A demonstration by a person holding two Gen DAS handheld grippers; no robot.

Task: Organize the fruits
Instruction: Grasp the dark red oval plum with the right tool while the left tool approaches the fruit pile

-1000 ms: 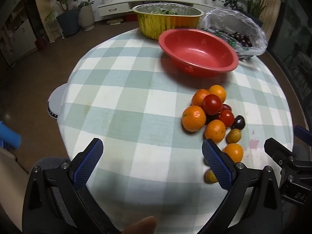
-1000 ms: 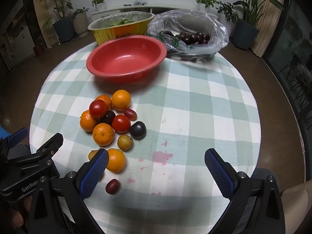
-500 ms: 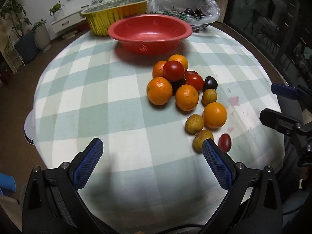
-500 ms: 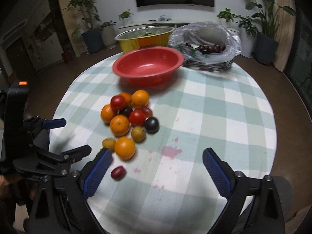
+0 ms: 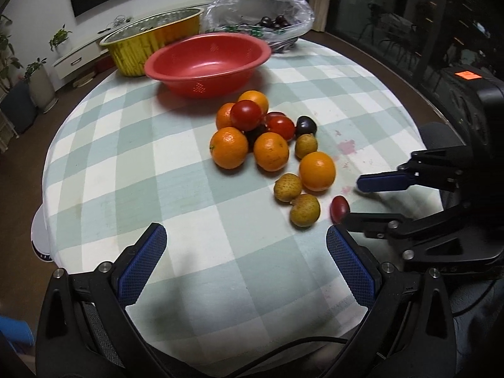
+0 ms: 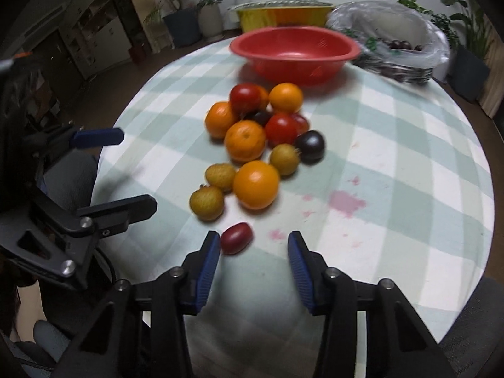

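Observation:
A pile of fruit lies mid-table: oranges [image 5: 229, 147], red tomatoes [image 5: 246, 114], a dark plum [image 5: 306, 125] and yellow-brown fruits [image 5: 304, 209]. A small dark red fruit [image 6: 236, 237] lies alone at the near edge of the pile, also in the left wrist view [image 5: 339, 209]. My right gripper [image 6: 253, 256] is open, low over the table, with its left finger [image 6: 208, 263] beside that small red fruit. My left gripper [image 5: 245, 263] is open and empty over the cloth, short of the pile. An empty red bowl [image 5: 208, 60] stands behind the pile.
A gold foil tray [image 5: 151, 39] and a clear bag of dark fruit [image 5: 267, 22] stand behind the red bowl [image 6: 294, 52]. The round table has a green-checked cloth [image 5: 176, 163] with pink stains [image 6: 346, 203]. The floor drops away all round.
My right gripper has narrowed, dropped and moved in on the small dark red fruit. My left gripper has swung right, bringing the fruit pile and the right gripper more into its view.

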